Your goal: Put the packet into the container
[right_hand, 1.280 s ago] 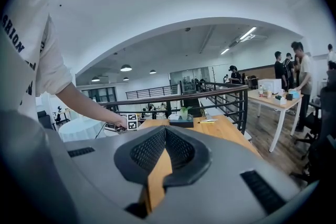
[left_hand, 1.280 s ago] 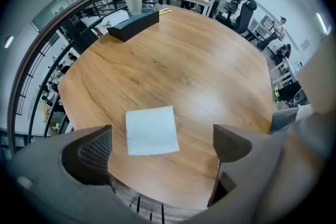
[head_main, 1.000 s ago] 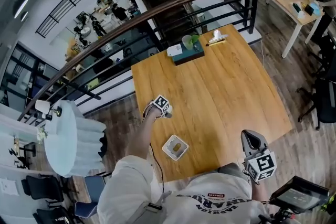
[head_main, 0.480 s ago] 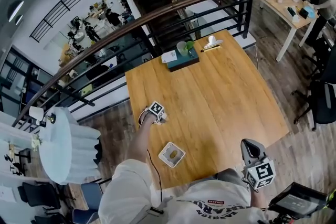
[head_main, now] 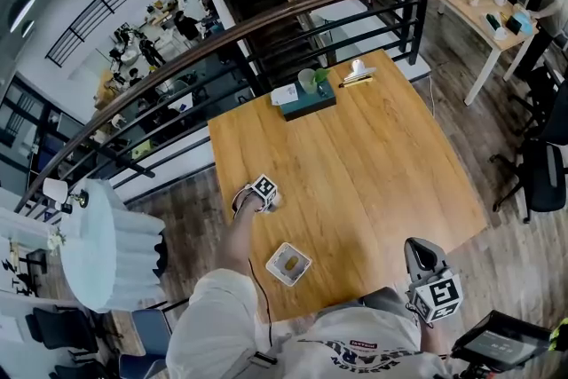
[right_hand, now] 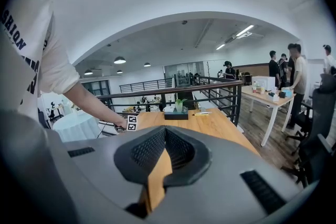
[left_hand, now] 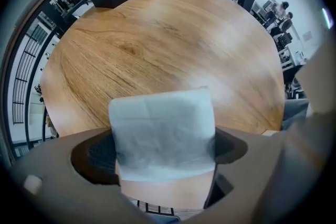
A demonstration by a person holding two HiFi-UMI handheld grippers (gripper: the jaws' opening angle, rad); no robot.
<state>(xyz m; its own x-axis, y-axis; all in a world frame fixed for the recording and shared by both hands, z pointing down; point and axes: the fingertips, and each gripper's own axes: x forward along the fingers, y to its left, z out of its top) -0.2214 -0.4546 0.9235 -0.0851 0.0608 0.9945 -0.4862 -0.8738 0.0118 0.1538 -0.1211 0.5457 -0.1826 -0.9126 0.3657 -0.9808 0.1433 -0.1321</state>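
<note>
Packet: a pale grey-white, soft-looking wrapped packet point(left_hand: 163, 134) on the left part of the light wooden table point(head_main: 373, 155), straight under the left gripper point(head_main: 266, 198).
Packet's lie: nearly square in the left gripper view, with its slightly longer side running from one pad to the other.
Left jaws: wide, and they have just been closing in. The packet fills the gap between them and its side edges sit at the pads, but the wrapping shows no crease or squeeze yet, so I judge it not yet gripped.
Left approach: the gripper points down onto the packet, so no sideways correction seems needed before the jaws close.
Container: a small white square container point(head_main: 288, 264) with something brown inside. It stands at the near edge of the table, near the packet and slightly to its right.
Nearer hand: the left one. The carry would be a short move toward the near edge.
Right gripper point(head_main: 421, 246): at the near right, well apart from both. Its jaws are drawn together with nothing between them, and only table wood shows through the narrow wedge.
</note>
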